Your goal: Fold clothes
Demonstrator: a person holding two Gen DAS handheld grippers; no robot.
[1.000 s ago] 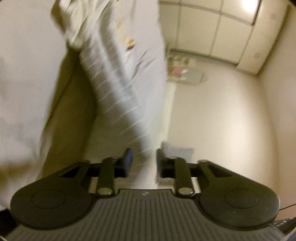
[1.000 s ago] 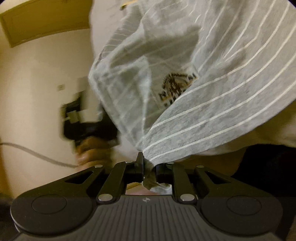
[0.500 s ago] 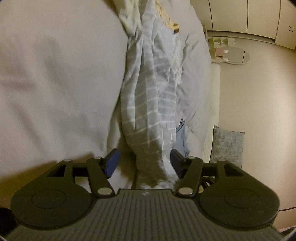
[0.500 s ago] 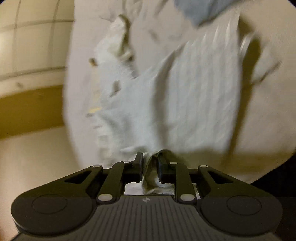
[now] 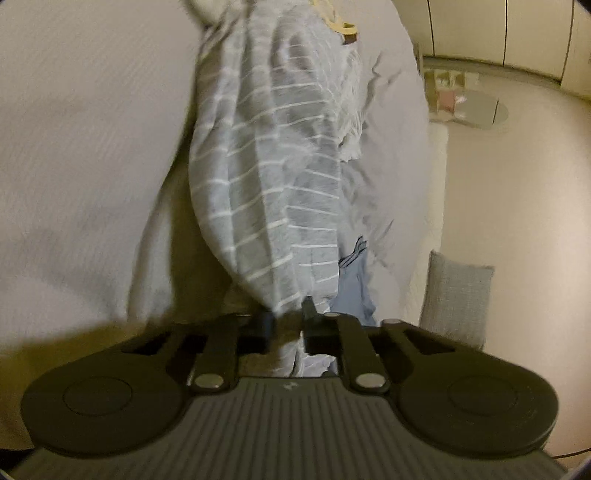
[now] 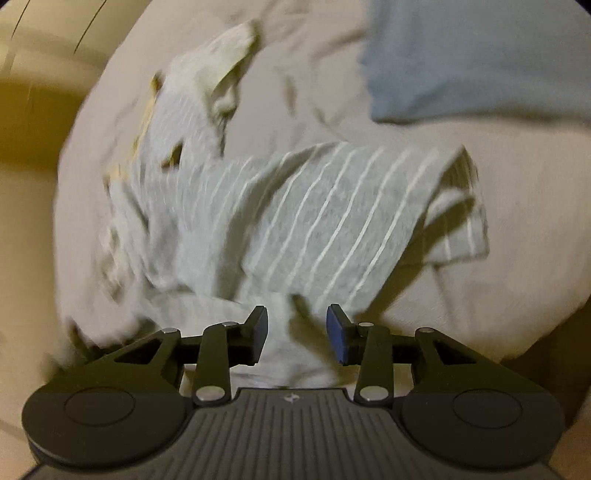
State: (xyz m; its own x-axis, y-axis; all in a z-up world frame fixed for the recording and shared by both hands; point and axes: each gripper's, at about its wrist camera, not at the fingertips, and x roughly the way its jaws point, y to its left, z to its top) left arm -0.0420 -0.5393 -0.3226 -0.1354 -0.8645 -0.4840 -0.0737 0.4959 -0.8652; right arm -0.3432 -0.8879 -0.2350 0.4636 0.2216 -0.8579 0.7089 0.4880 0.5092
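Grey cotton garment with thin white stripes (image 5: 266, 177): lies bunched and rumpled on the pale off-white bed sheet (image 5: 74, 147). In the left wrist view it runs as a long gathered column from the far end of the bed down to the gripper; in the right wrist view (image 6: 332, 221) it spreads sideways across the sheet, one corner folded over at the right. This view is motion-blurred, mostly at the left.

Left hand-held gripper (image 5: 288, 325): black, two-fingered, jaws drawn close together with the near end of the striped garment pinched between them; cloth shows both ahead of and behind the fingertips.

Right hand-held gripper (image 6: 297, 332): black, blue pads on the inner faces of the fingers (image 6: 338, 336), jaws spread apart. A fold of the garment lies in the gap between them, gripped by neither finger.

Light blue fabric item (image 5: 352, 288): lies on the bed just beside the striped garment, to the right of the left gripper. In the right wrist view it appears as a larger blue patch (image 6: 461, 62) at the far upper right, apart from the striped cloth.

Grey woven cushion (image 5: 458, 295): stands on the floor against the bed's edge.

Small yellow-beige item (image 5: 341, 27): at the far end of the garment; detail unclear.

Pale floor (image 5: 517, 203): right of the bed.
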